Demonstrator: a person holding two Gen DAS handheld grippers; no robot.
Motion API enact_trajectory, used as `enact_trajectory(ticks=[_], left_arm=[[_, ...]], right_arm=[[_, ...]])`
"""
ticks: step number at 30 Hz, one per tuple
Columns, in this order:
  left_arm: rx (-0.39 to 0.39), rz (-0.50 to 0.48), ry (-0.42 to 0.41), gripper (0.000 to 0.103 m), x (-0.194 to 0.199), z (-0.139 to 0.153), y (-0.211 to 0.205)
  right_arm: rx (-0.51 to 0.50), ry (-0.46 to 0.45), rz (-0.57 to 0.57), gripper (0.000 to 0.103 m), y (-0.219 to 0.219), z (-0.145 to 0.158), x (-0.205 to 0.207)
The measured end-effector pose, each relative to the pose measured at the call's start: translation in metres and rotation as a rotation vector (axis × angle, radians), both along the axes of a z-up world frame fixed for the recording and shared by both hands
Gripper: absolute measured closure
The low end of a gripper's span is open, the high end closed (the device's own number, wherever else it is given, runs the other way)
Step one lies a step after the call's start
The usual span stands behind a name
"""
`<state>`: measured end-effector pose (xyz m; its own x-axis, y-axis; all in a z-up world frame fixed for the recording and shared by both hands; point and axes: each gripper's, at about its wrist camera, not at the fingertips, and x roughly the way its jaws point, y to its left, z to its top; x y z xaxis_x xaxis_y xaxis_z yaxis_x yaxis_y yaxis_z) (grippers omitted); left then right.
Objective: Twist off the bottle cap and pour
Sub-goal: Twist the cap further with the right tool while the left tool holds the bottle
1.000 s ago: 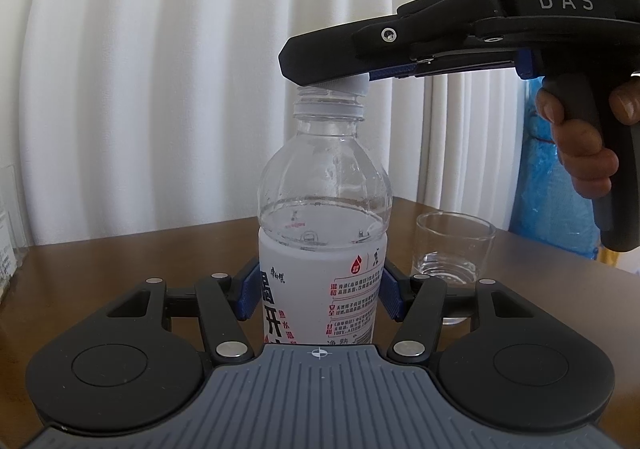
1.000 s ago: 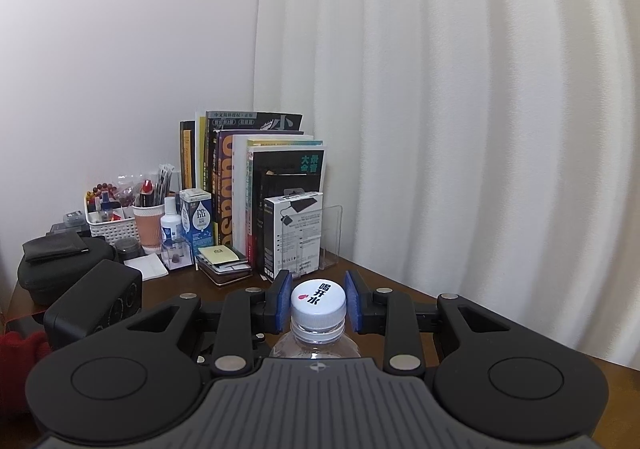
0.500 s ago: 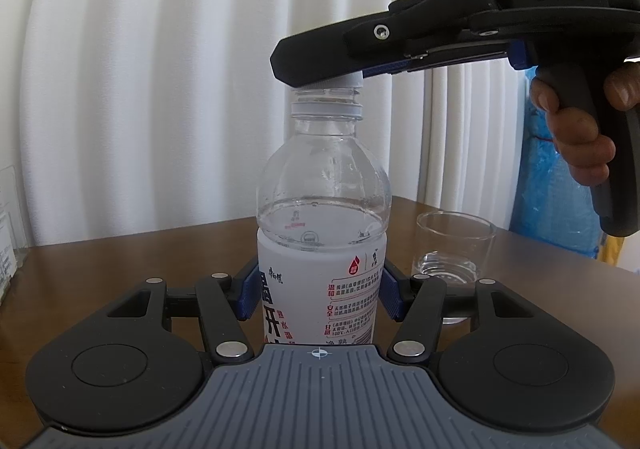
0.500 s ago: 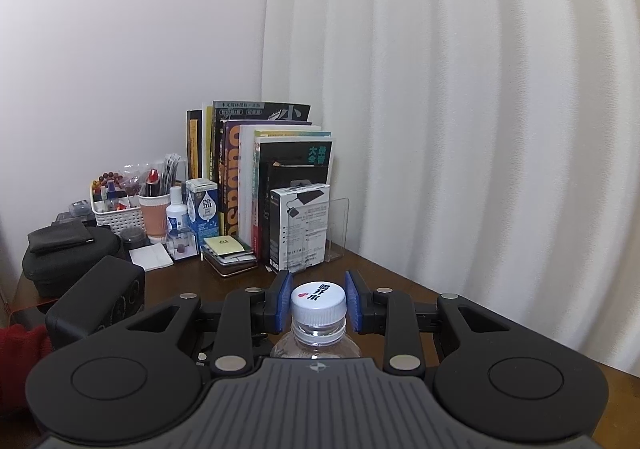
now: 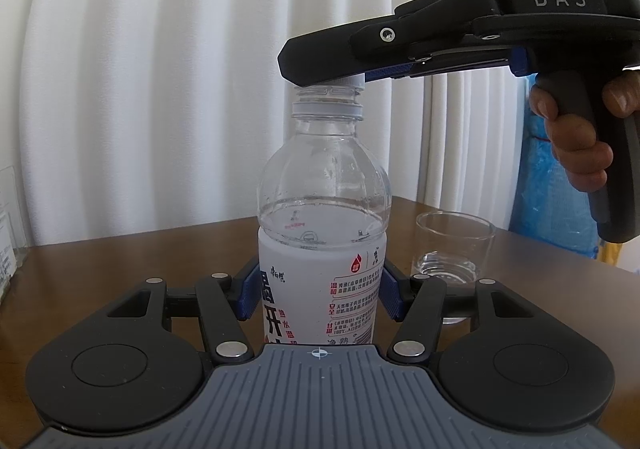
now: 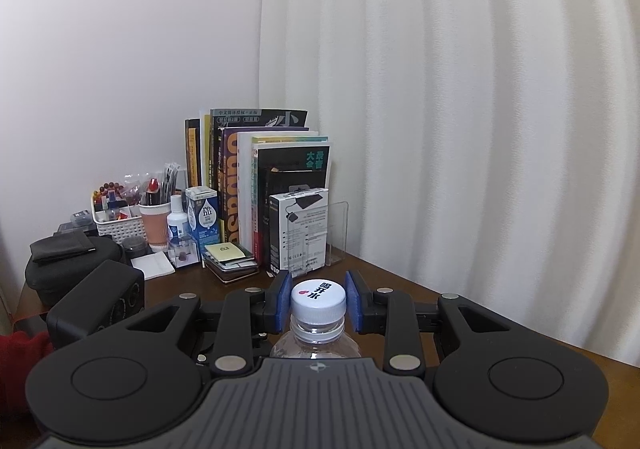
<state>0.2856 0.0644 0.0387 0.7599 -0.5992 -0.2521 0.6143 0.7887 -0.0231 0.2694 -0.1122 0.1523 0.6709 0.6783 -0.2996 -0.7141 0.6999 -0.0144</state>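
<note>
Clear plastic water bottle [image 5: 322,249] w/ white label: clamped btwn left gripper [image 5: 320,295] pads; white screw cap [image 6: 318,299] btwn right gripper [image 6: 318,303] pads, grip unclear.

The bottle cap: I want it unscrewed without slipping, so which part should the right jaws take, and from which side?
Grip the ribbed side wall of the cap, coming in level from the side, with one pad on each opposite flank. The bottle stands upright, held by the left gripper, so the cap's round wall faces outward. The right gripper already brackets it.
</note>
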Motion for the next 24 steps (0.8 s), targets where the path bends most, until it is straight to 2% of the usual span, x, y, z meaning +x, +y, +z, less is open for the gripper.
enact_trajectory(ticks=[3, 4, 5, 7, 16, 20, 24], left_arm=[[0.002, 0.01, 0.0, 0.045, -0.01, 0.002, -0.006], [0.002, 0.01, 0.0, 0.045, -0.01, 0.002, -0.006], [0.002, 0.009, 0.001, 0.045, -0.01, 0.003, -0.005], [0.002, 0.009, 0.001, 0.045, -0.011, 0.003, -0.005], [0.002, 0.009, 0.002, 0.045, -0.013, 0.003, -0.008], [0.002, 0.008, 0.003, 0.045, -0.011, 0.003, -0.009], [-0.001, 0.0, 0.006, 0.045, -0.001, 0.002, -0.004]], right_arm=[[-0.006, -0.005, -0.001, 0.07, 0.001, 0.0, -0.001], [-0.009, -0.008, -0.002, 0.068, 0.001, 0.0, -0.001], [-0.014, -0.014, -0.006, 0.061, 0.001, 0.0, -0.002], [-0.021, -0.028, -0.012, 0.057, 0.002, -0.001, -0.005], [-0.027, -0.054, -0.012, 0.057, 0.003, 0.0, -0.01], [-0.085, -0.107, -0.018, 0.054, 0.011, -0.002, -0.018], [-0.089, -0.122, -0.015, 0.055, 0.015, -0.003, -0.019]])
